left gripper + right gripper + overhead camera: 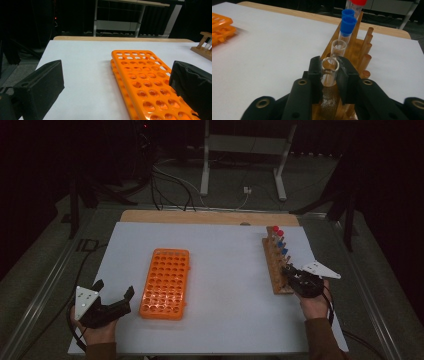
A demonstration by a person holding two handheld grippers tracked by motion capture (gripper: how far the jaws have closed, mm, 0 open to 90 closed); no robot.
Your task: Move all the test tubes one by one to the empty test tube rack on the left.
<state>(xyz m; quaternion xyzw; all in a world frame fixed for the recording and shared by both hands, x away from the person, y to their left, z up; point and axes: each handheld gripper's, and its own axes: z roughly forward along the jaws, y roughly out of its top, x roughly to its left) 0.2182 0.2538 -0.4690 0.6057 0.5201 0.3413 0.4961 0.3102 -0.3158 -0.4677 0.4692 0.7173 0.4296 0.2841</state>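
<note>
Your right gripper (329, 75) has its two black pads pinching the nearest clear tube (330, 68) just below its open rim, a grip high enough to draw it straight up out of its hole. That tube is uncapped glass or plastic, empty as far as the dim view lets you judge, standing upright at the near end of the wooden rack (276, 265), with another open tube (338, 47) and the blue-capped tubes (347, 25) behind it. Your left gripper (114, 296) rests with jaws spread wide and holding nothing, just beside the orange rack (165, 282), likely ready to steady it.
</note>
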